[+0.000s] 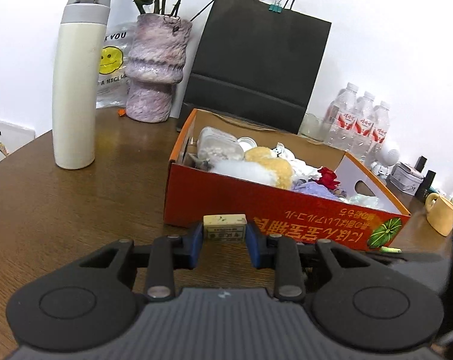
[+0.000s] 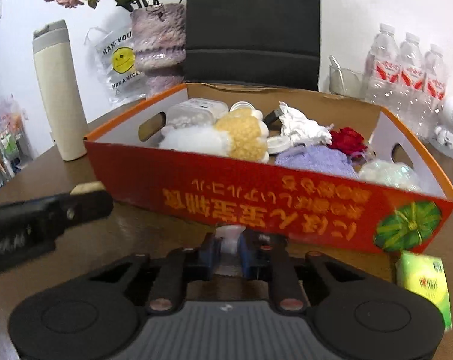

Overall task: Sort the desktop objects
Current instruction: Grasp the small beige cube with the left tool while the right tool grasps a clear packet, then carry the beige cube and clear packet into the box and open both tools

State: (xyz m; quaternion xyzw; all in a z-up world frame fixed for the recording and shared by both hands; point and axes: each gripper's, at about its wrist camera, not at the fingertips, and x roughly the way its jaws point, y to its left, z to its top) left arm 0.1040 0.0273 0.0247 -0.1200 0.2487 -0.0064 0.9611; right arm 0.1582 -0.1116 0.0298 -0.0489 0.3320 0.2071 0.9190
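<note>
My left gripper (image 1: 225,234) is shut on a cream eraser (image 1: 225,228) with a printed sleeve, held just in front of the orange cardboard box (image 1: 274,219). The right wrist view shows that same left gripper (image 2: 88,193) at the left edge with the eraser (image 2: 87,188) at its tip. My right gripper (image 2: 228,241) is shut on a small white translucent object (image 2: 230,235), low over the brown table, close to the orange box (image 2: 256,207). The box holds a plush toy (image 2: 241,138), a red flower (image 2: 347,139), a lilac cloth (image 2: 311,159) and several other bits.
A cream flask (image 1: 76,90) stands on the table (image 1: 76,210) at left, a purple vase (image 1: 157,66) and black paper bag (image 1: 256,69) behind the box. Water bottles (image 1: 361,120) and a yellow mug (image 1: 440,213) lie to the right. A green packet (image 2: 424,285) sits near my right gripper.
</note>
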